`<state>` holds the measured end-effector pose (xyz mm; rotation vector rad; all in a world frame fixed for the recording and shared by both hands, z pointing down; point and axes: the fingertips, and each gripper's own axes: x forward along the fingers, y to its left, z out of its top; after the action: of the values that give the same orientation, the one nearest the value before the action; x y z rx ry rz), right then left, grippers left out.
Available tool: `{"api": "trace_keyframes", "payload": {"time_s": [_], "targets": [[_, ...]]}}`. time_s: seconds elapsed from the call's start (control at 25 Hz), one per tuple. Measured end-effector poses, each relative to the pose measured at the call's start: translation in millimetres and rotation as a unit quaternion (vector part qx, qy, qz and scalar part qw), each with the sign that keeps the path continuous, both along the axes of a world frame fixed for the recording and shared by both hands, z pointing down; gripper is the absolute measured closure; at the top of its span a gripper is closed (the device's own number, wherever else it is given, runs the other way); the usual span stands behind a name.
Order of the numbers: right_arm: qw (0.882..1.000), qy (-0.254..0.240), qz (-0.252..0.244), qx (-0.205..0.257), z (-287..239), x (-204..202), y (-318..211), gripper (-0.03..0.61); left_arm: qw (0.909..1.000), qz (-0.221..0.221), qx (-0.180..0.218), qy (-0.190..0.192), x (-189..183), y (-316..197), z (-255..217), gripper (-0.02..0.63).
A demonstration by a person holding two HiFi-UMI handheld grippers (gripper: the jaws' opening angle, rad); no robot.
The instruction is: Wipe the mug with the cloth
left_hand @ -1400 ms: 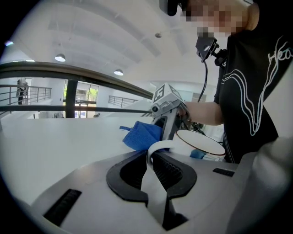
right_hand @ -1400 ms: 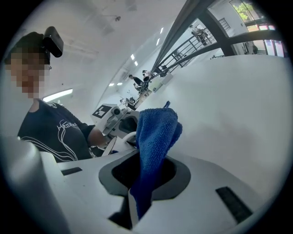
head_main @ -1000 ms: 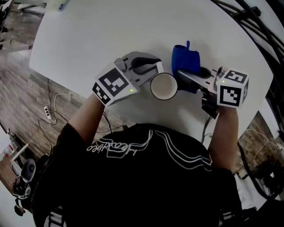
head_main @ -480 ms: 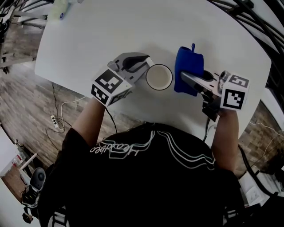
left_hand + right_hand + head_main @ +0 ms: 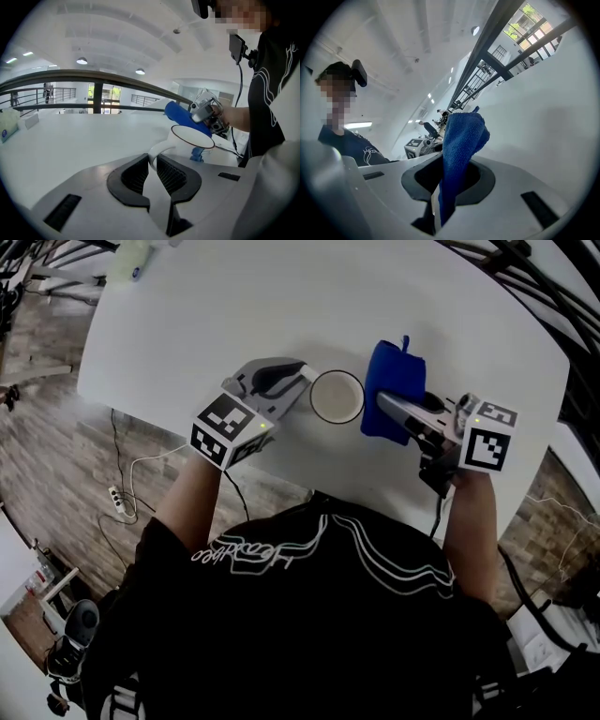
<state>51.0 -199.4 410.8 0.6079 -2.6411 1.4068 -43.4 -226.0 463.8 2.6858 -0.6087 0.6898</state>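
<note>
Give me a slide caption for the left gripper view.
Left tongs grip the handle of the white mug; right tongs hold the blue cloth at its far side.

Mug (image 5: 337, 397): white, thin dark rim, upright, mouth up. Handle on its left side, pinched between jaws of left hand-held gripper (image 5: 304, 382).
Cloth (image 5: 394, 388): blue terry, bunched, just right of mug, clamped in right hand-held gripper (image 5: 386, 401). Contact with mug unclear.

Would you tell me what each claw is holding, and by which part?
The left claw grips the mug by its handle; the right claw pinches the blue cloth near one edge.
</note>
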Motion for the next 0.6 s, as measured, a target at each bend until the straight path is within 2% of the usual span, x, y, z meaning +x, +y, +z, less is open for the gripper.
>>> {"api": "trace_keyframes", "payload": {"time_s": [0.28, 0.6], "targets": [[1.0, -0.003, 0.005, -0.02, 6, 0, -1, 0.525, 1.0, -0.004, -0.004, -0.002, 1, 7, -1, 0.561], [0.998, 0.025, 0.005, -0.059, 27, 3, 1, 0.525, 0.9999, -0.008, -0.007, -0.002, 7, 16, -7, 0.56]]}}
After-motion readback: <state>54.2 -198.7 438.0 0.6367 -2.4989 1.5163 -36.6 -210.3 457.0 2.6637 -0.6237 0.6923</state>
